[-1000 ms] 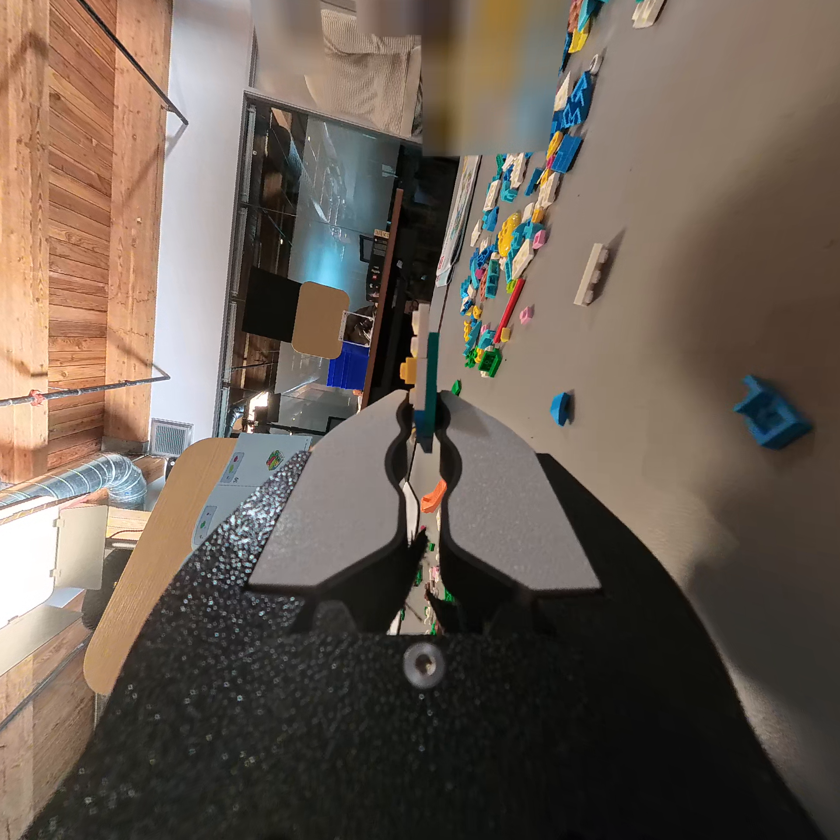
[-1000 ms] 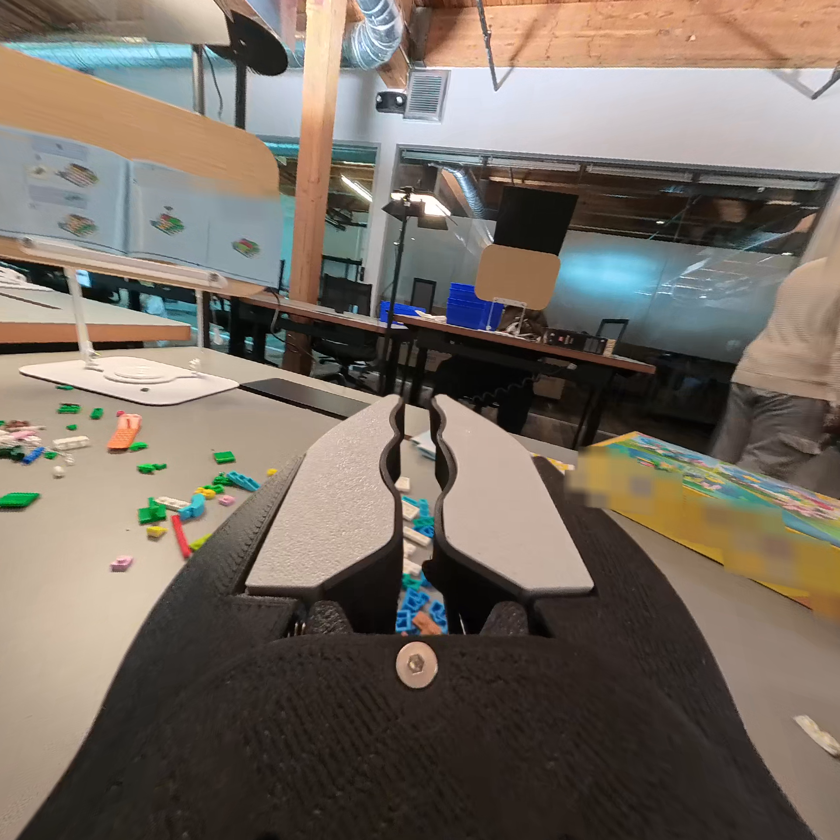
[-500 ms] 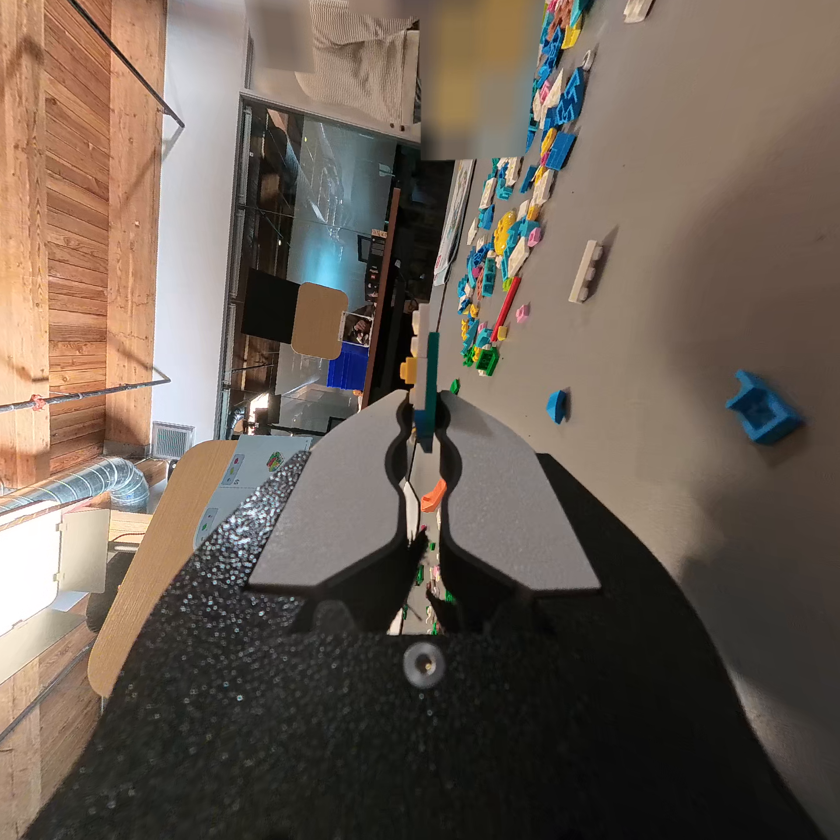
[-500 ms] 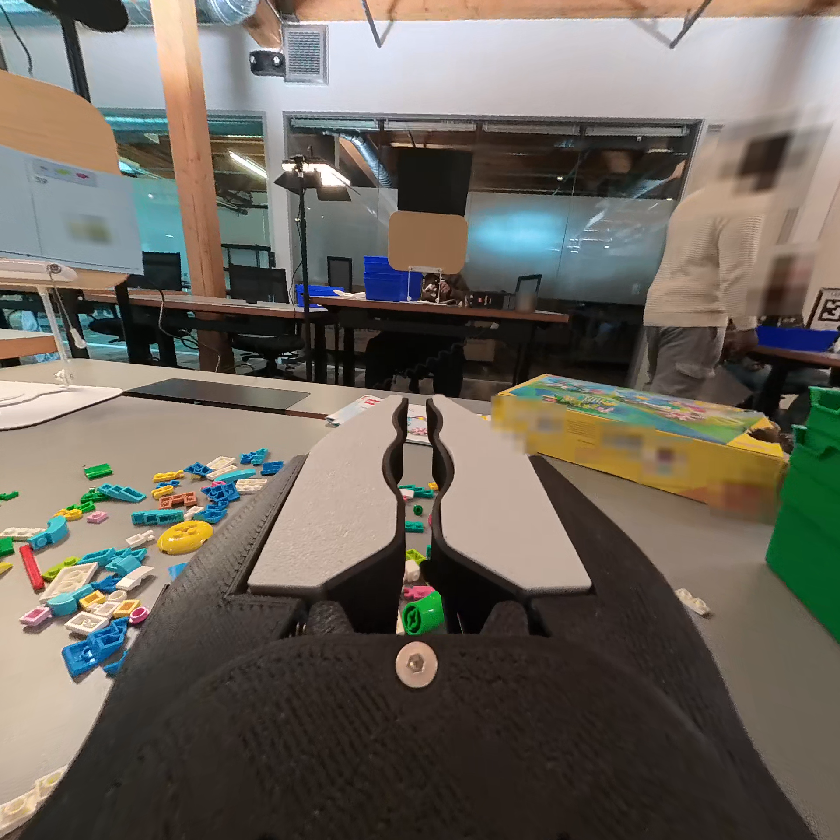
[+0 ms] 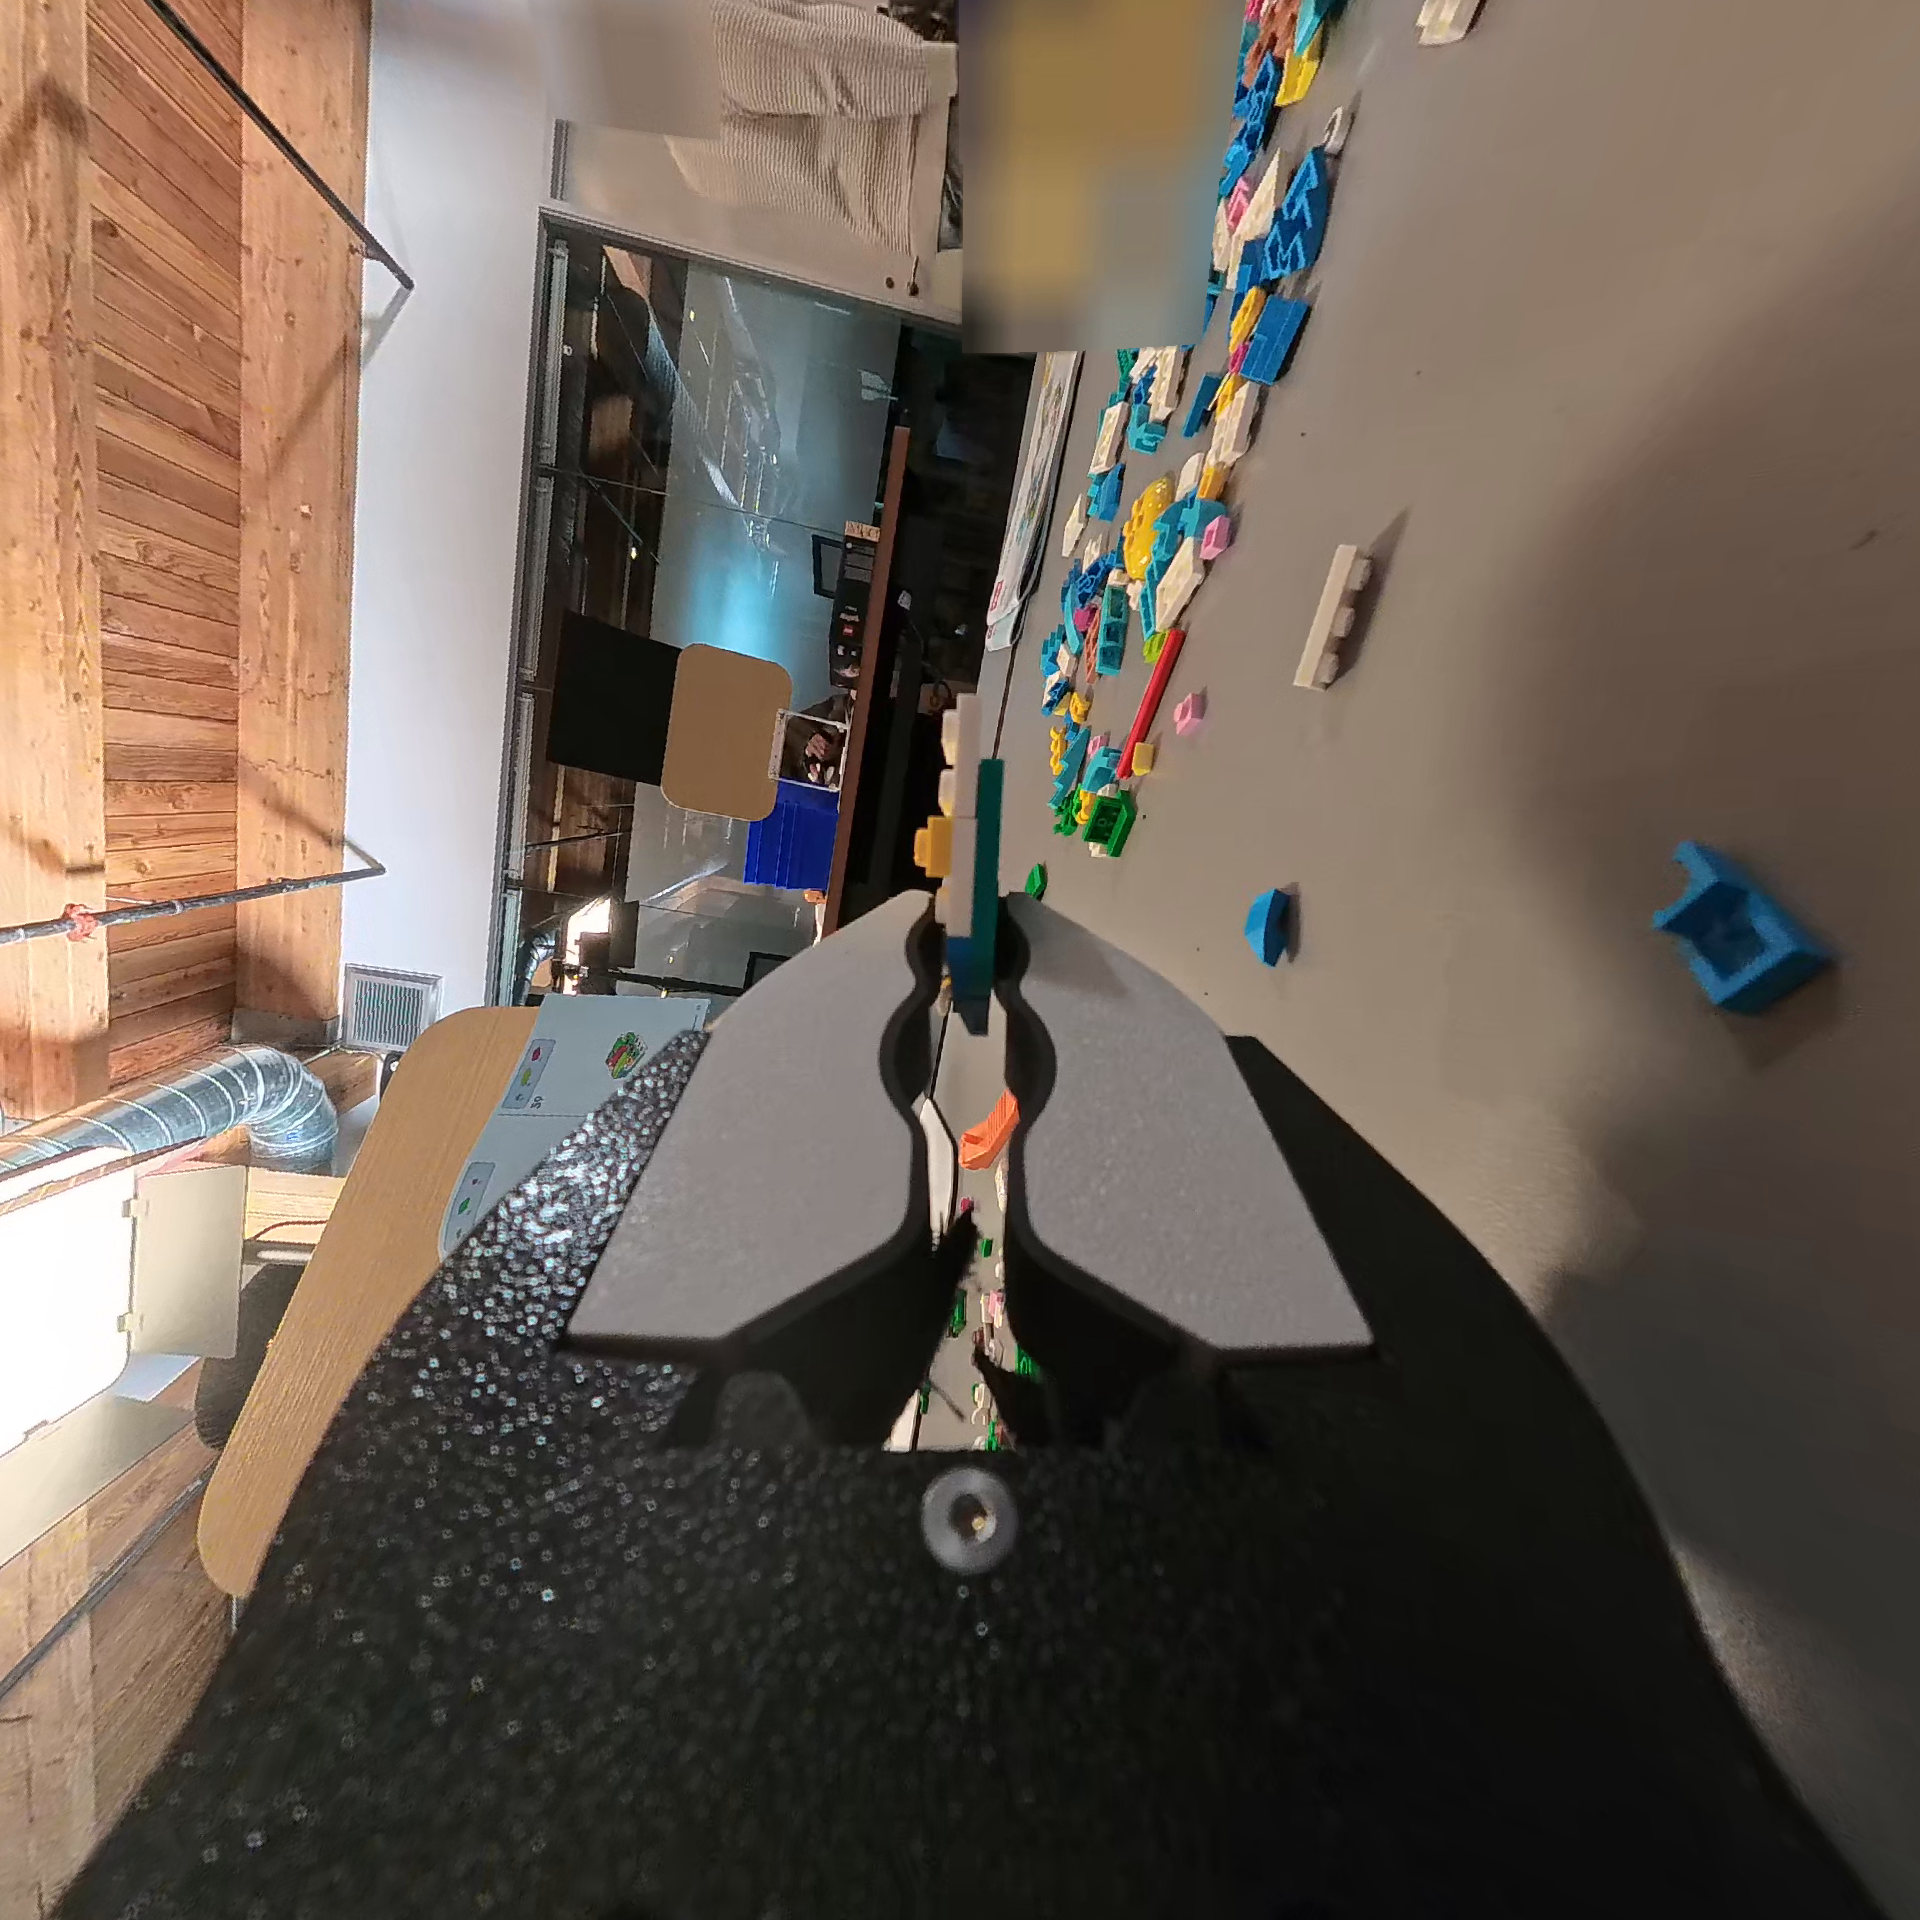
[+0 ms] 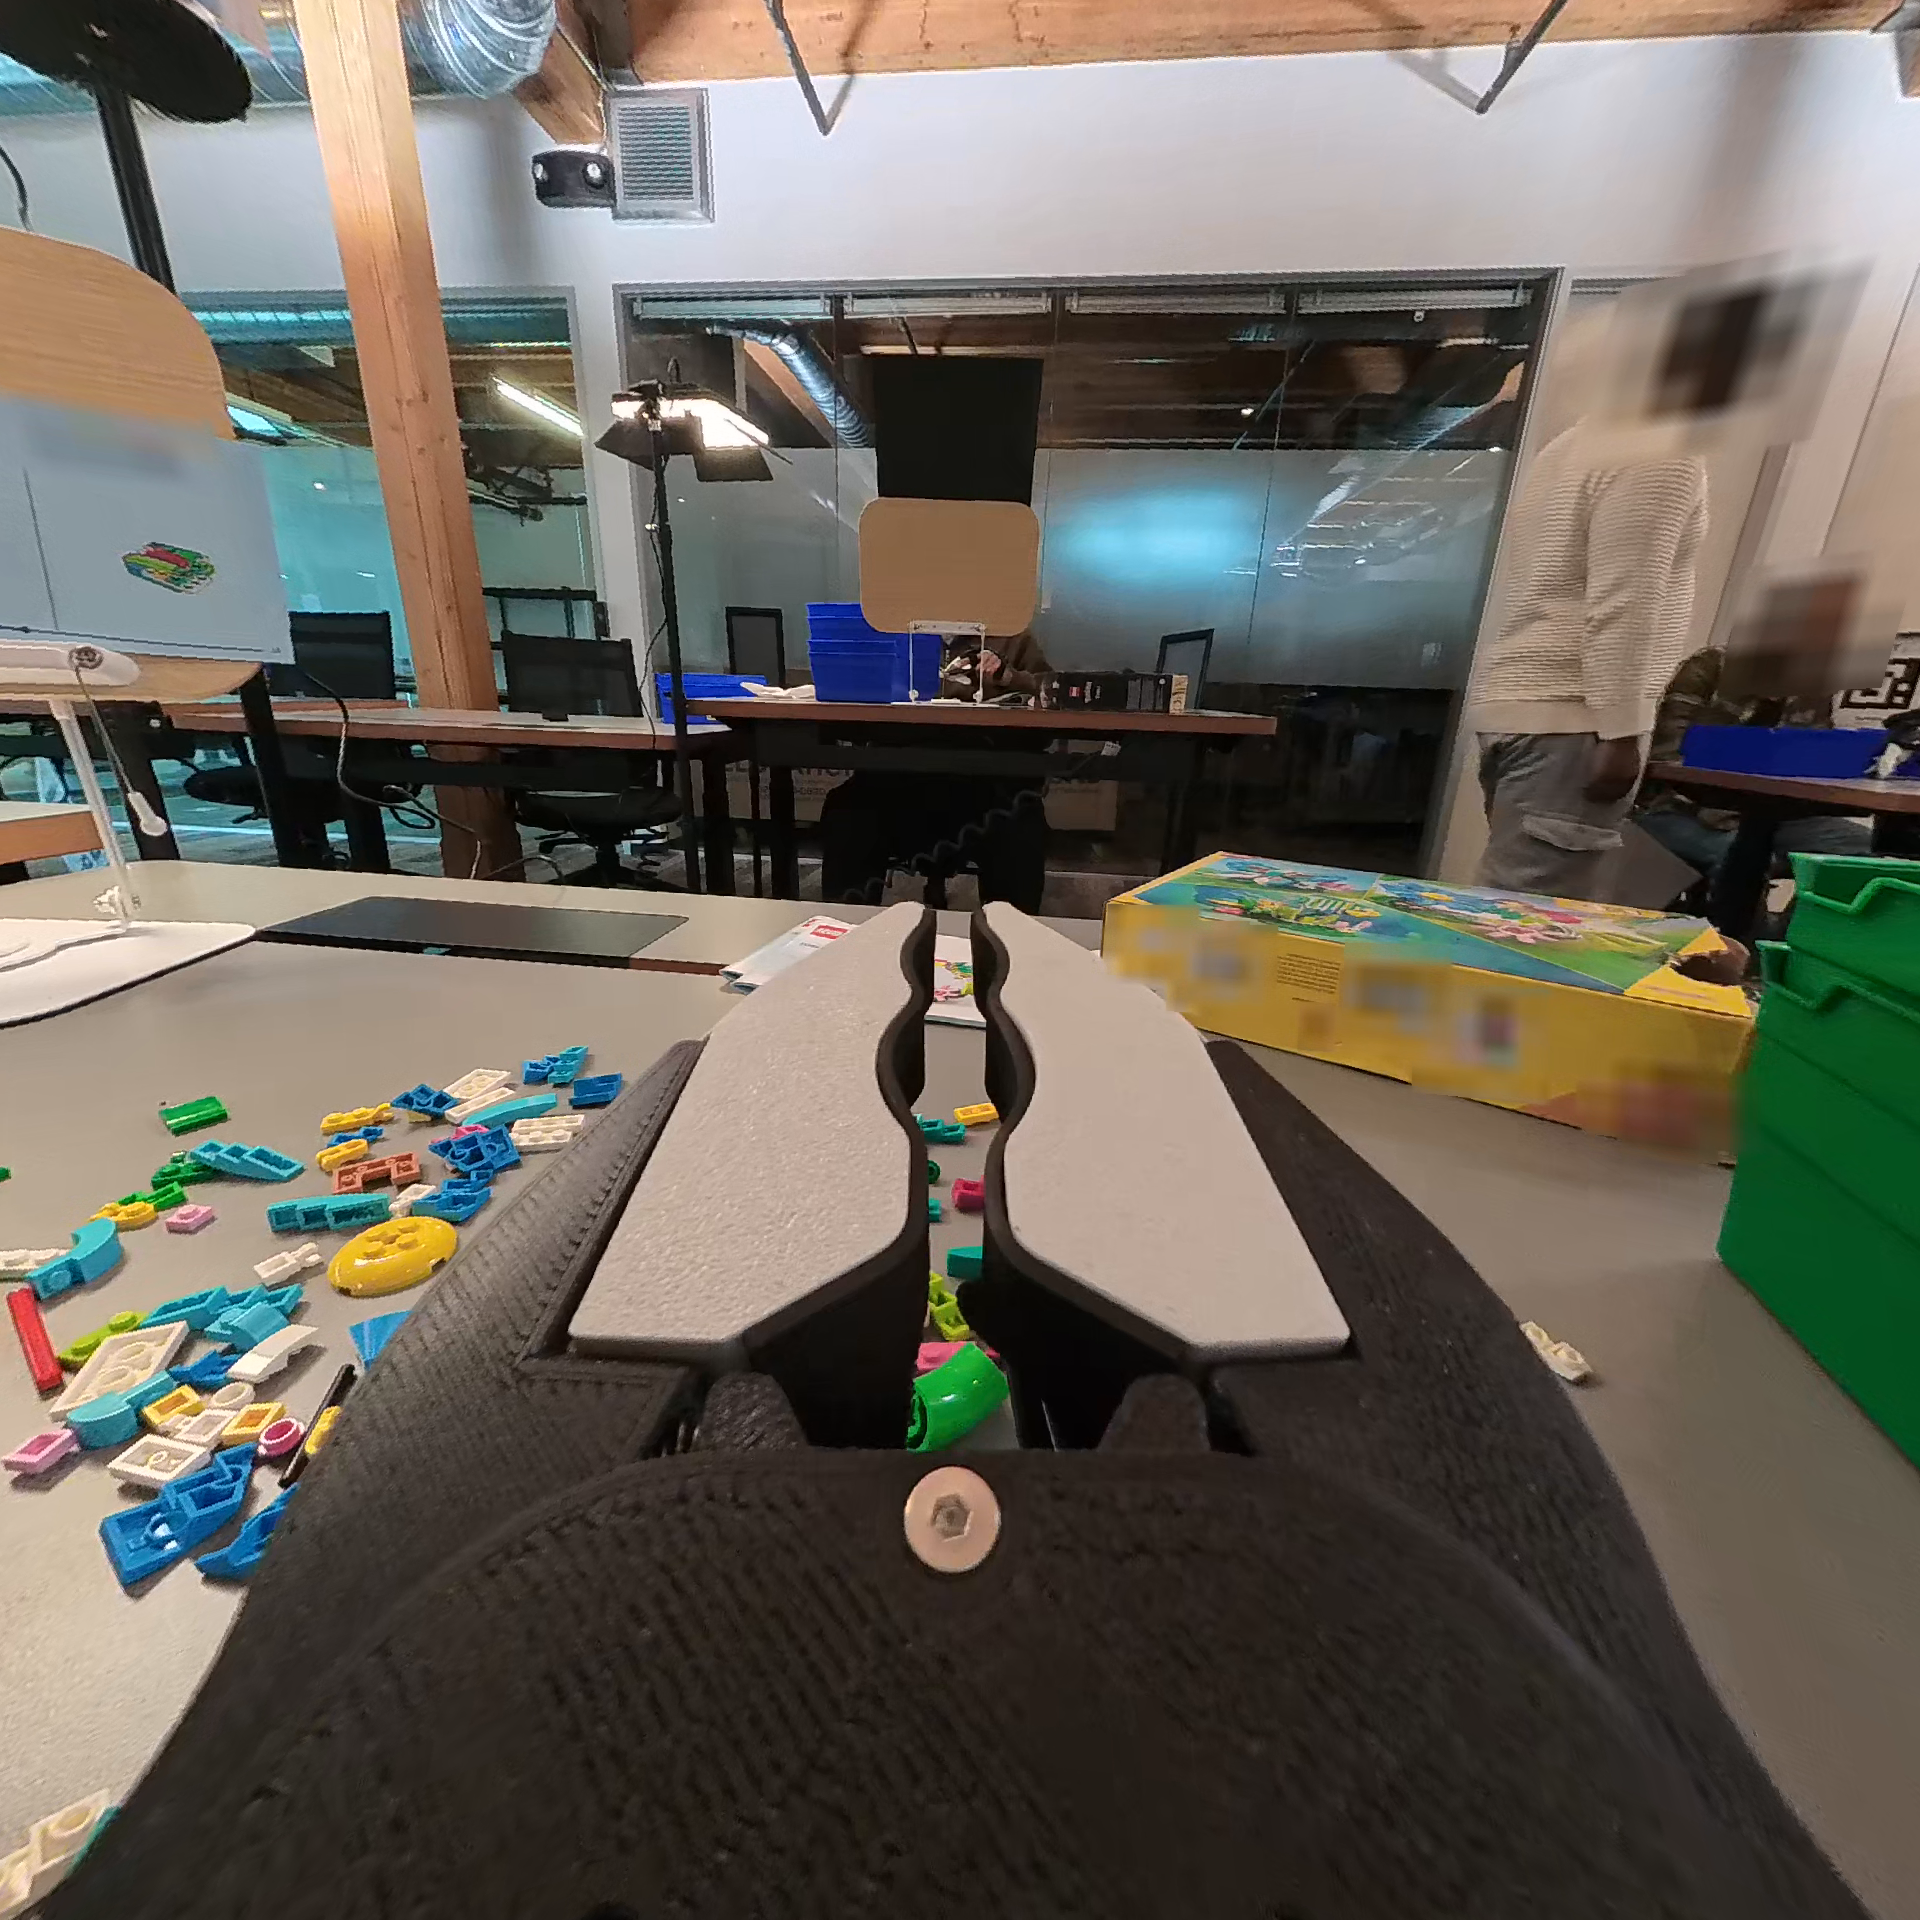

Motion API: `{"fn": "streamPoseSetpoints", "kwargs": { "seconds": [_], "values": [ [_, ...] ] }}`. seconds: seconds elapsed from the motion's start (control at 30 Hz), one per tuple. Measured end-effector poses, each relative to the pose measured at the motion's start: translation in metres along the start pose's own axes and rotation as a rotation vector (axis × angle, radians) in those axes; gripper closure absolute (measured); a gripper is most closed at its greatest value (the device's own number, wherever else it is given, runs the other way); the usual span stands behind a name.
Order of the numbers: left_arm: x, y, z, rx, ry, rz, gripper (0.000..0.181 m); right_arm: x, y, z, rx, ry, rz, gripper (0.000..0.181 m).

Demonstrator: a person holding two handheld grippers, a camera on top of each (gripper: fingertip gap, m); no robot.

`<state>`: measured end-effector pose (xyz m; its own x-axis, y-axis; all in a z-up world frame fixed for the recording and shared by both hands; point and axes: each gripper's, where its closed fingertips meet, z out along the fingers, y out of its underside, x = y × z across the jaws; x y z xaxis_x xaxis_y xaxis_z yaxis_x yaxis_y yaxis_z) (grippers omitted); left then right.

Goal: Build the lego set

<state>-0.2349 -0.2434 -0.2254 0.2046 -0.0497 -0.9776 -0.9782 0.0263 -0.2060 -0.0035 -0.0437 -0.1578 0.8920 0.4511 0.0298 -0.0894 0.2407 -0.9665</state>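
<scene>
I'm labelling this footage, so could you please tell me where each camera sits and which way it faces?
Left wrist view: on the left gripper, rolled sideways, table at right; its fingers pinch a small lego assembly.
Right wrist view: on the right gripper, level, facing the yellow box; jaws nearly closed, empty.
Shared: scattered lego pieces, glass-walled room.

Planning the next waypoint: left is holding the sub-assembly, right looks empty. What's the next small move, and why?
Probably lower the right gripper toward the loose bricks on the table to pick one. Its jaws are nearly shut with nothing between them, above the table, while the left gripper already clamps the teal-and-white assembly.
</scene>
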Motion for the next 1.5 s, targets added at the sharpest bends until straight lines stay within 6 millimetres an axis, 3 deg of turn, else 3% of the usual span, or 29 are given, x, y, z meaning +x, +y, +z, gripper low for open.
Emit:
{"fn": "streamPoseSetpoints", "kwargs": {
  "seconds": [0.43,0.73,0.9,1.5],
  "values": [
    [0.000,0.000,0.000,-0.001,0.002,0.001,0.173,0.007,-0.005,-0.002,0.017,0.020,-0.012,0.177],
    [0.000,0.000,0.000,-0.001,0.002,0.001,0.173,0.059,-0.009,-0.010,0.019,0.177,-0.062,0.179],
    [0.000,0.000,0.000,-0.001,0.002,0.002,0.173,0.073,-0.003,-0.012,-0.005,0.207,-0.106,0.179],
    [0.001,0.001,0.000,-0.003,0.004,0.003,0.173,0.060,0.005,-0.007,-0.031,0.149,-0.197,0.180]
  ]
}}
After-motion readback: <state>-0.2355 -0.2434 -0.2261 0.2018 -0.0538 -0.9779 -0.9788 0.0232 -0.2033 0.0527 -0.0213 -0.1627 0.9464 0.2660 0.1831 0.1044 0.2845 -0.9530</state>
